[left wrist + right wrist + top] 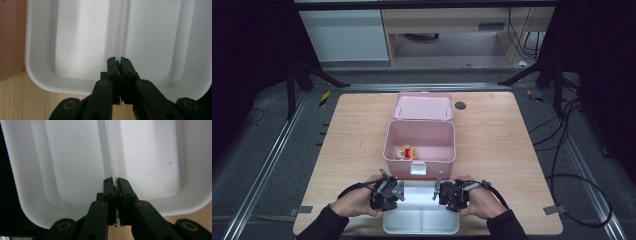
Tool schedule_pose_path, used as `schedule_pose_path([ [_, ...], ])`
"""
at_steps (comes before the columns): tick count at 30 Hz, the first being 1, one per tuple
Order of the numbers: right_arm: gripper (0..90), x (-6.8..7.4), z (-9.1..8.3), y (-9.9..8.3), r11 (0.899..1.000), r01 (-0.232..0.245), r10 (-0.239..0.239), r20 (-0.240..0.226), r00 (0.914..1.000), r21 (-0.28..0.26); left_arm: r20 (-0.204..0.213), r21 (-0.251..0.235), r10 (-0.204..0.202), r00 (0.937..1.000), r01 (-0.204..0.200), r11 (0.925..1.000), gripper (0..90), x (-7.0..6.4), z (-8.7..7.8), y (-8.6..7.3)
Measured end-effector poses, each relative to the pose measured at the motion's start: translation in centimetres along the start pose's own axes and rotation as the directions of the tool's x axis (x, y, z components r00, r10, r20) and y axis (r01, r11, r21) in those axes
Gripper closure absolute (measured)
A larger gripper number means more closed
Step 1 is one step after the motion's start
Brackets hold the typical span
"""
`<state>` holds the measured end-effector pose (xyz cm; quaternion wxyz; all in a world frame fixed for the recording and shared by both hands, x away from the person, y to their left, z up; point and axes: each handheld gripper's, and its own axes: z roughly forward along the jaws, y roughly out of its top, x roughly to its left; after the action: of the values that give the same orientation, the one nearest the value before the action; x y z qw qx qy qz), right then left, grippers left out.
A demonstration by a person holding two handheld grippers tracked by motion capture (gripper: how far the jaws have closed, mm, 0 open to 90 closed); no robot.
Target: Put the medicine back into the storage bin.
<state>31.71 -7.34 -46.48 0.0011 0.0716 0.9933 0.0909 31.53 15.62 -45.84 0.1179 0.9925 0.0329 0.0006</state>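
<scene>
A white two-compartment tray [422,223] lies at the table's front edge. My left gripper [388,195] is over its left end and my right gripper [451,194] over its right end, each held in a hand. In the left gripper view the left gripper [119,60] is shut, its tips lined up with the tray's centre divider [121,30]. The right gripper [116,180] is shut too, above the tray [75,157]. I see nothing between either pair of jaws. Both tray compartments look bare.
An open pink box [419,159] stands in the middle of the table, just beyond the tray, its lid [422,106] folded back. A small yellow and red object [407,152] lies inside it. A dark round disc [460,105] sits to the right of the lid.
</scene>
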Motion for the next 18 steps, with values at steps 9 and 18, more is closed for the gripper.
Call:
schedule_pose_path([
  [9, 86.7, 1.1, -4.0, -0.3, 0.998, 0.002, -0.005, -0.031, 0.9995, -0.068, 0.026, -0.022, 0.024, 0.9994, -0.023, 0.9995, 88.3, -1.0, -4.4, 0.6],
  [18, 87.2, 1.8, -8.3, 0.0, 0.996, 0.008, -0.011, -0.036, 0.9993, -0.088, 0.013, -0.029, 0.064, 0.9978, -0.064, 0.9975, 88.7, -1.5, -8.7, 1.7],
])
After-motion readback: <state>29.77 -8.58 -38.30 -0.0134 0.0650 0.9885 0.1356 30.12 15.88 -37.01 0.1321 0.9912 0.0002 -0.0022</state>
